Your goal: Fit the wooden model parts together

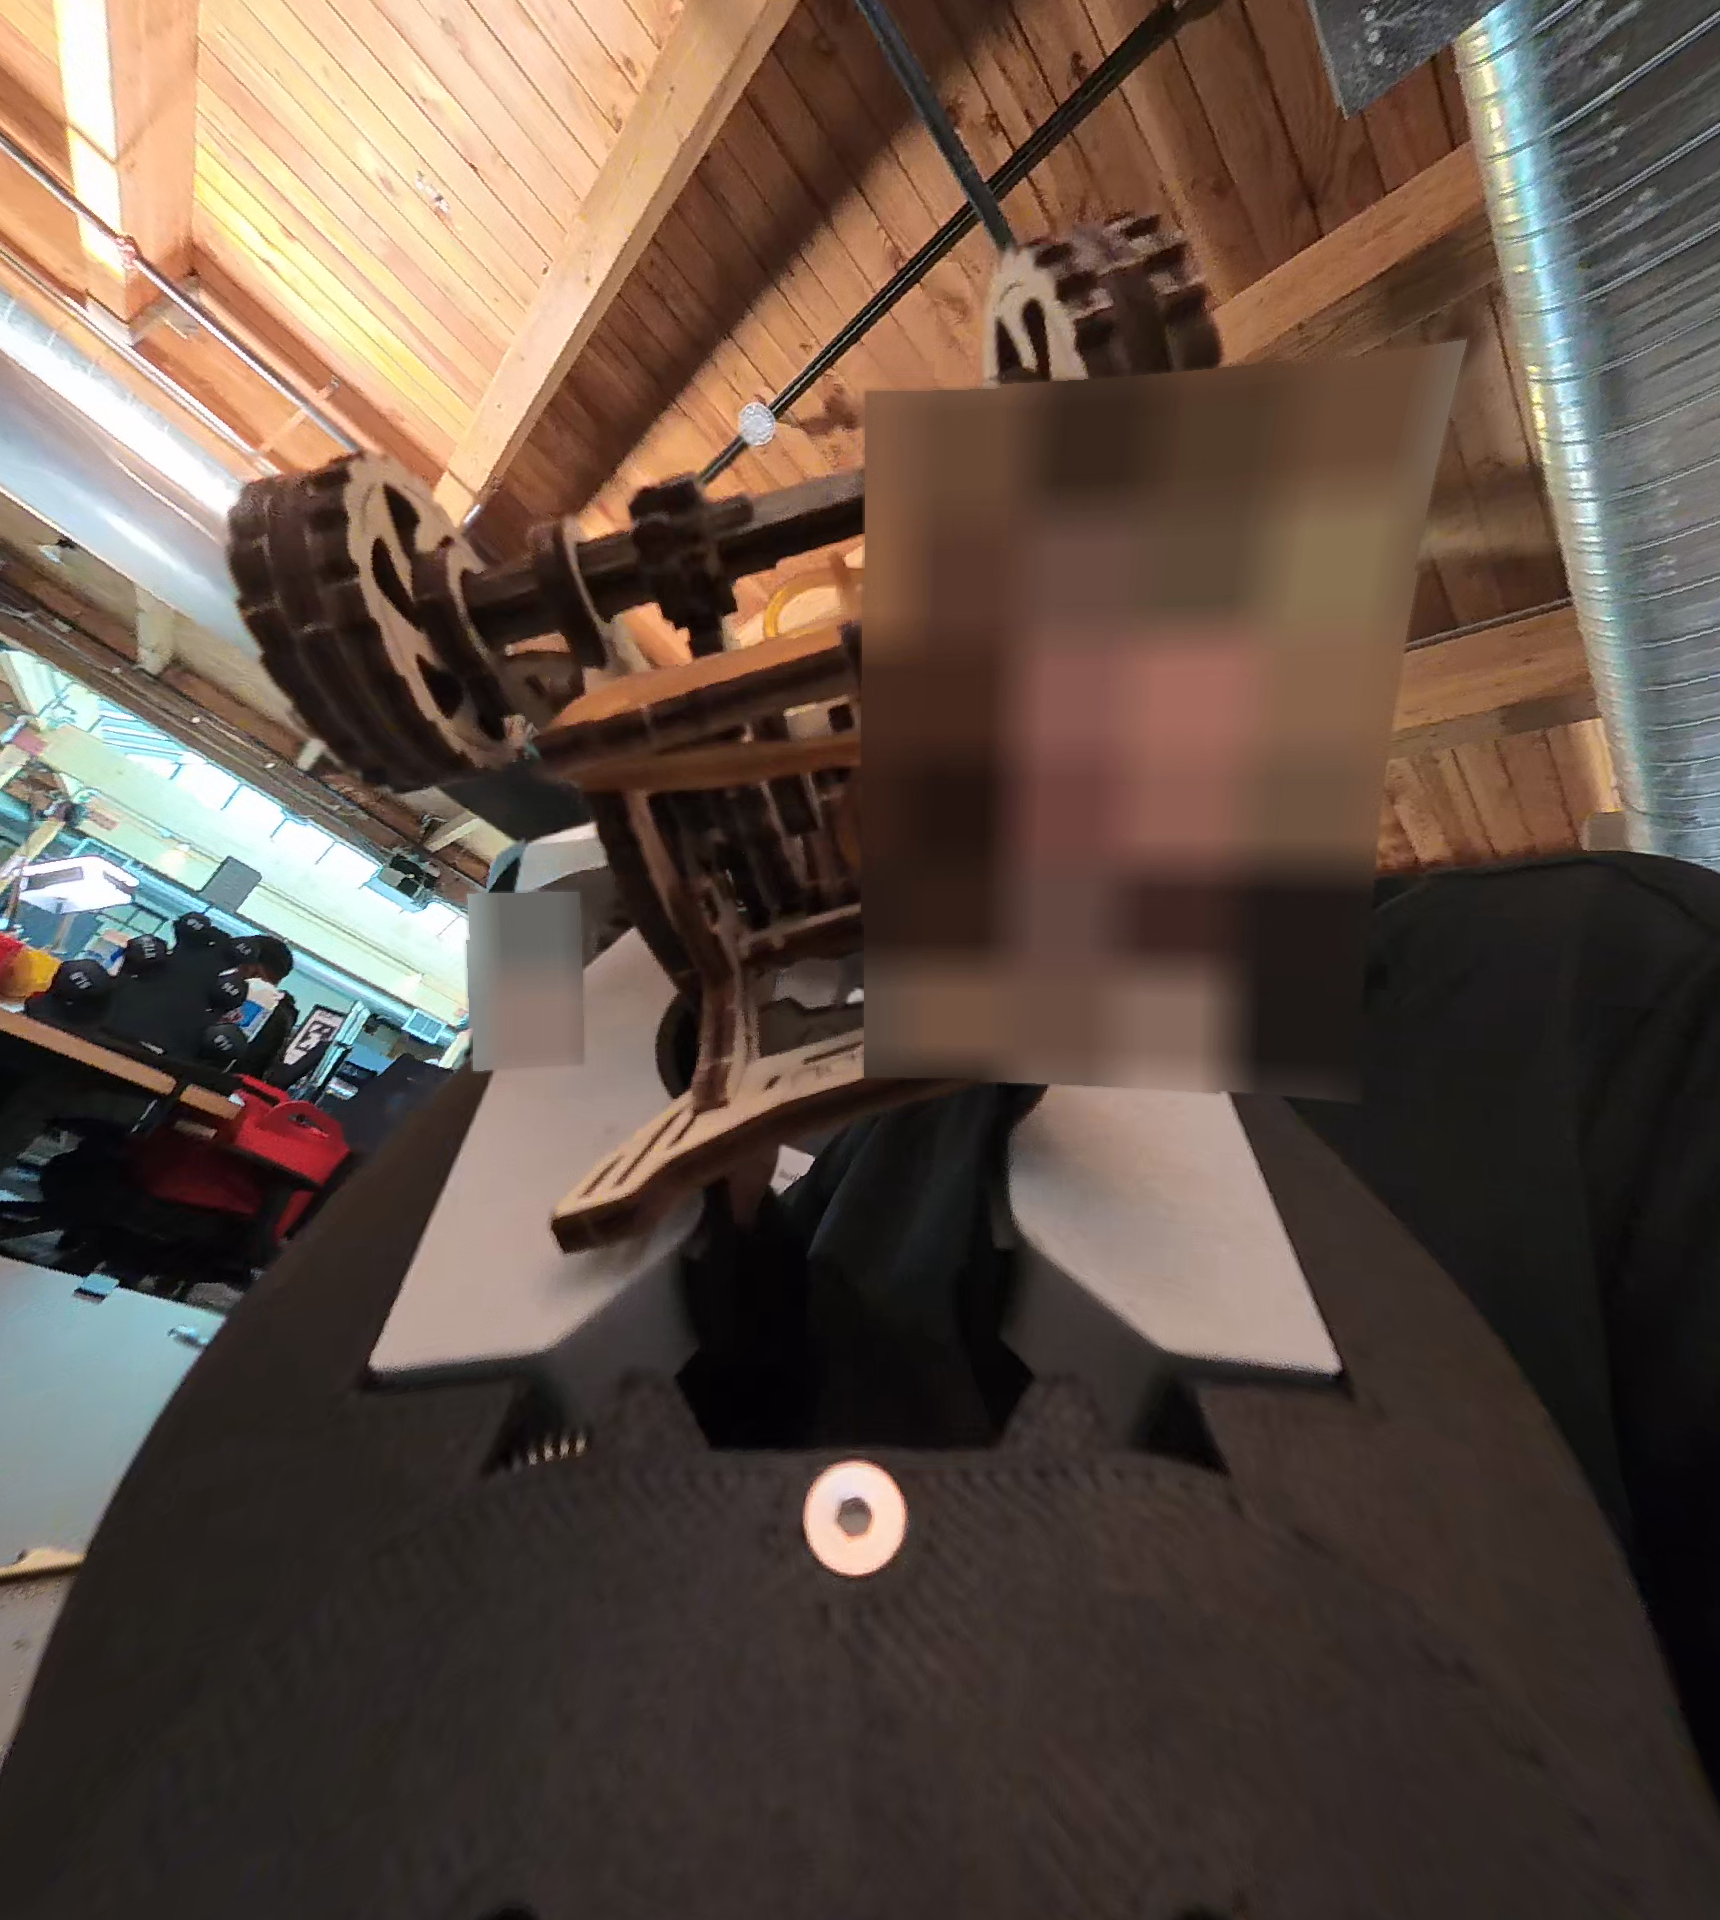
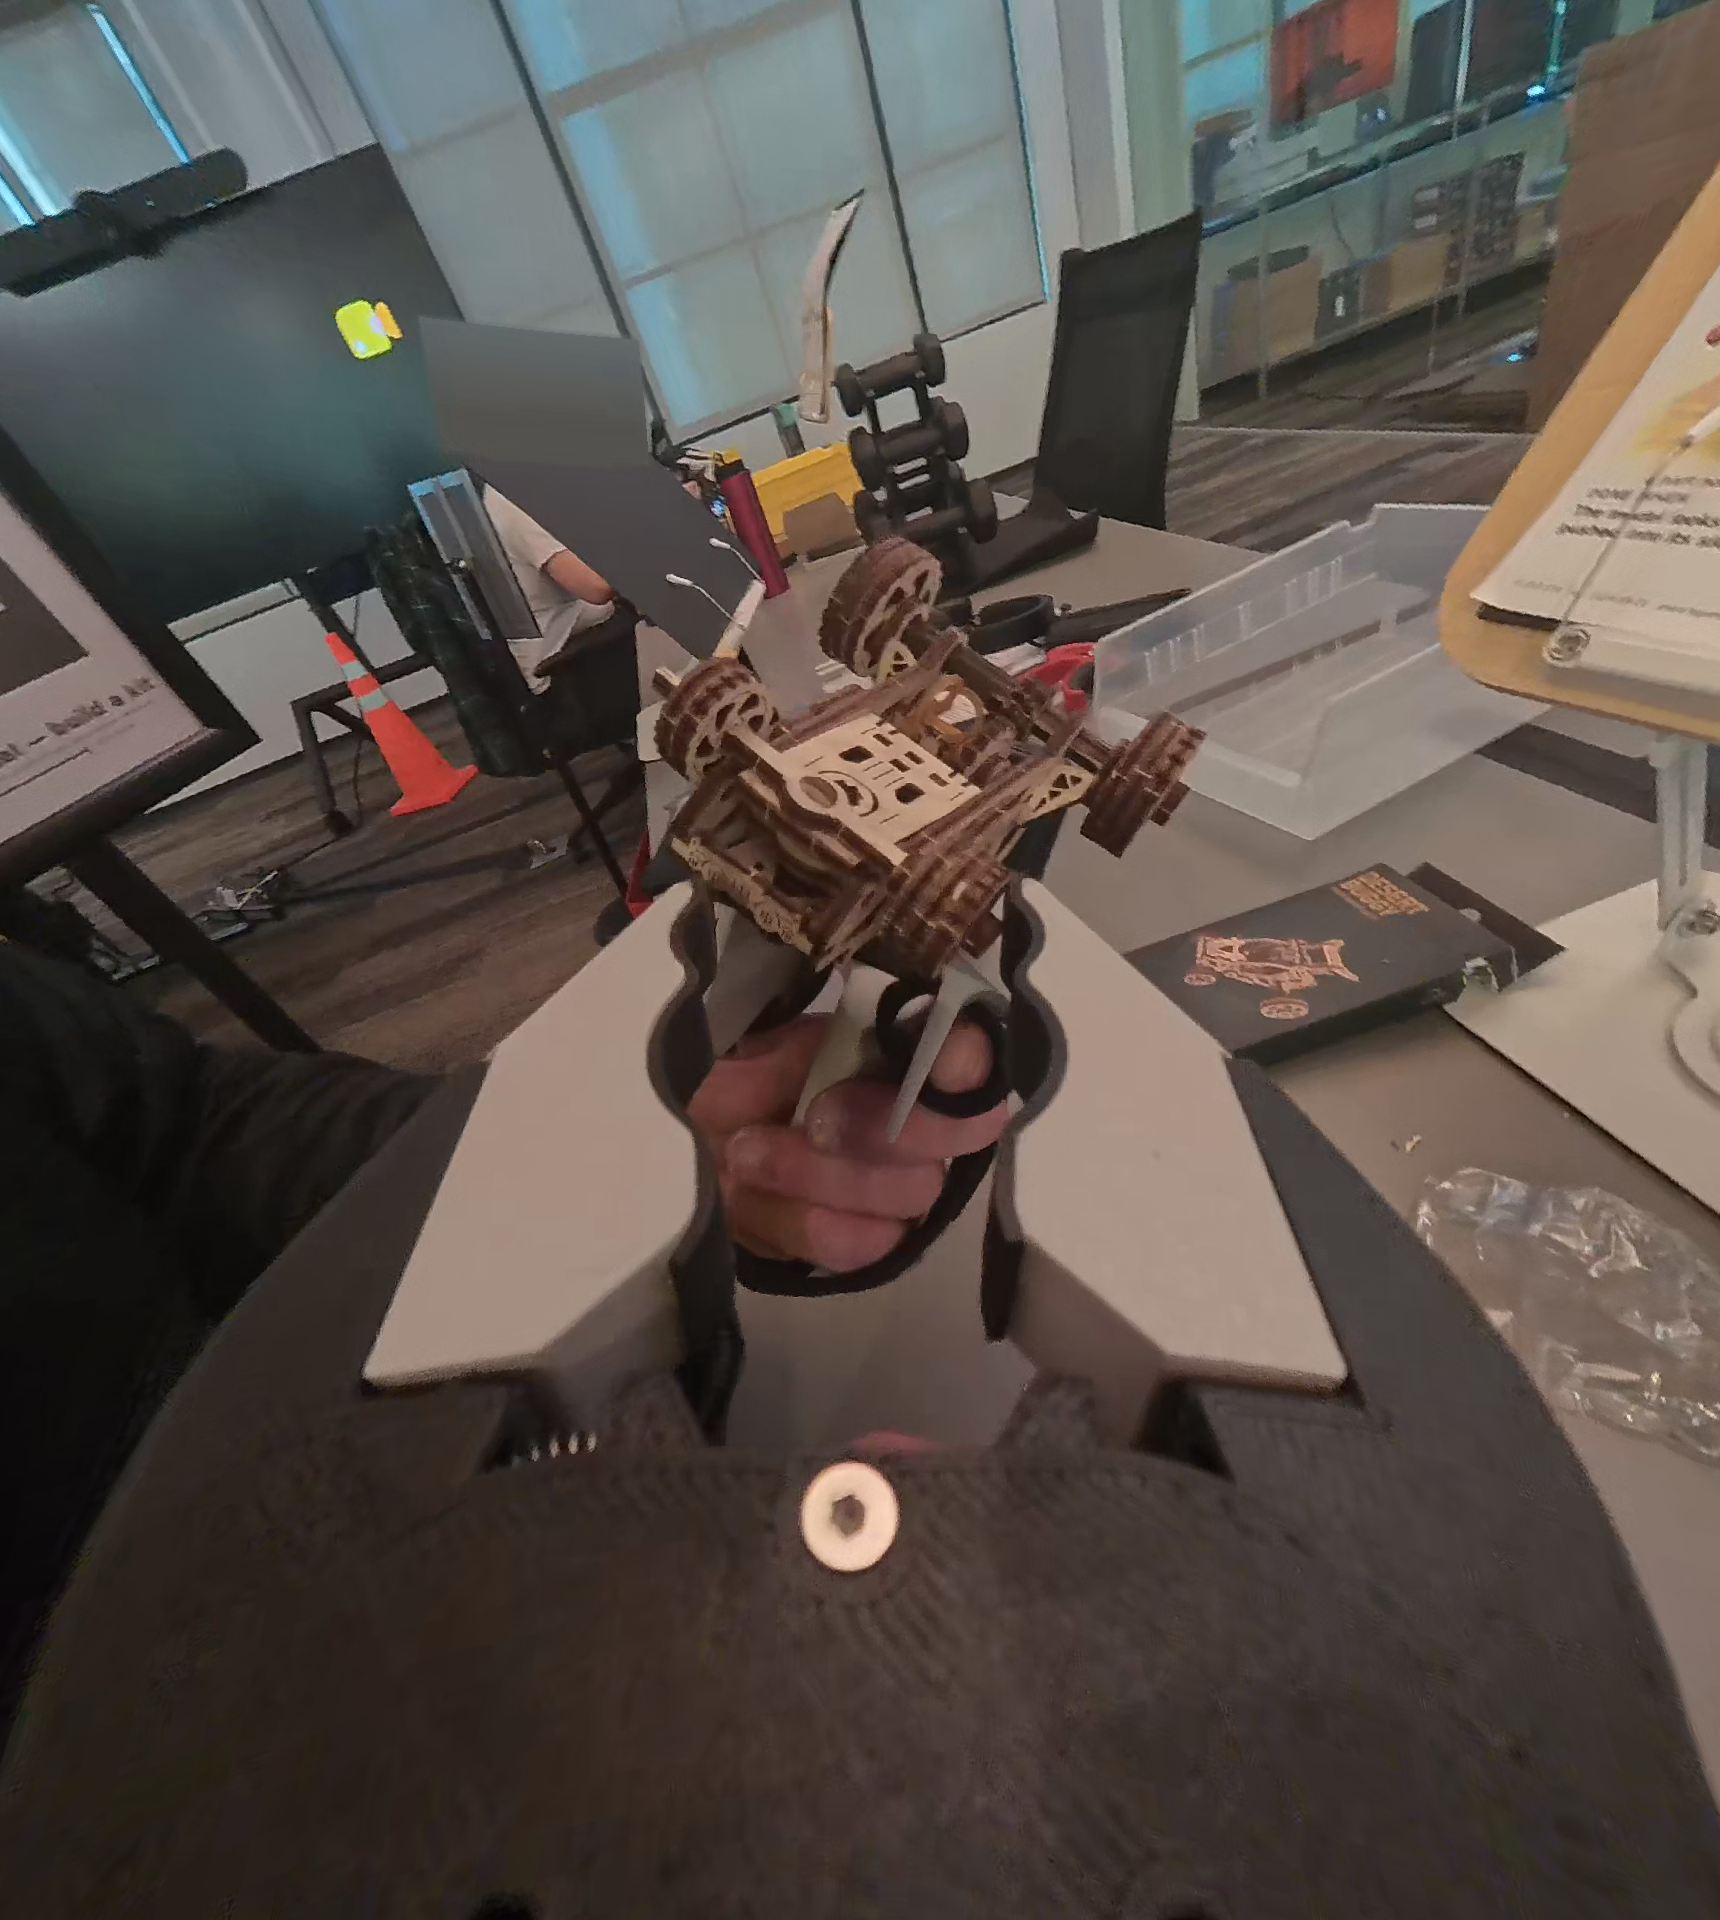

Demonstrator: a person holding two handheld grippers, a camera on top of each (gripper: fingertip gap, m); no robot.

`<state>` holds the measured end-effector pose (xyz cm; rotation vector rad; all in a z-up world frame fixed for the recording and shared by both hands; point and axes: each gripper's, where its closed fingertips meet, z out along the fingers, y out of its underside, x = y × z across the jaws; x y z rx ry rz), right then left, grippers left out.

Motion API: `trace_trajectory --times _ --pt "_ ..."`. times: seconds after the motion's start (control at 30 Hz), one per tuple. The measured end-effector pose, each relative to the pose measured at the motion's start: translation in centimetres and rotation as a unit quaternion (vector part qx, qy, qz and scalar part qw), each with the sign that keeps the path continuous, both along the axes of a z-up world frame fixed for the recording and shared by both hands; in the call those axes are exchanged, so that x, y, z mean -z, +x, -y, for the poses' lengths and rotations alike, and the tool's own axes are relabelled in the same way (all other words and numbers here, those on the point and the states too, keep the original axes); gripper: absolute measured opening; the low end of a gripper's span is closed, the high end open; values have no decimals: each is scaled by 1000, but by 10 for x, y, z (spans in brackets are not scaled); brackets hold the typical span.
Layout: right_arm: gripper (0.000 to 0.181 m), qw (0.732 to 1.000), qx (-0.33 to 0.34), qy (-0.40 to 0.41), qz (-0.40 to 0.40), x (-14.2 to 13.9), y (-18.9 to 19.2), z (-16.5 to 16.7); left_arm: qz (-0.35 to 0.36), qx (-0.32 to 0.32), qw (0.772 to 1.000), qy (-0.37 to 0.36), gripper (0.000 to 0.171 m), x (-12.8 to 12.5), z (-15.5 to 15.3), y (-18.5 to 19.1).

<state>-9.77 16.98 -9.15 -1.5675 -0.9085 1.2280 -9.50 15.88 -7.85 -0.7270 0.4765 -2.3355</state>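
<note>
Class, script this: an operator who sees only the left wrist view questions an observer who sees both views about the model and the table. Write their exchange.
Operator: I see the model against the ceiling. What flanks it?
Observer: The right gripper. The model sits between its fingertips and looks gripped there.
Operator: What is on the table?
Observer: A black box lies flat on the table, right of the model.
</note>
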Motion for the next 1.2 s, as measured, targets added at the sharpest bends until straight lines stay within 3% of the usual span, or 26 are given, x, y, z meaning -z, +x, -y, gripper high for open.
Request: trace_trajectory --times 0.3,0.57,0.8,1.2 --pt "52 999 -15 24 18 2 -1 2 7 5 1000 -1 47 -1 2 -2" --pt "49 1000 -13 17 -8 -7 6 2 1 8 1000 5 46 -2 4 -3" --pt "43 998 -63 -3 -26 -8 6 9 11 25 1000 12 46 -3 10 -4" --pt "46 996 -73 -12 -45 -10 10 7 15 27 1000 5 46 -2 8 2"
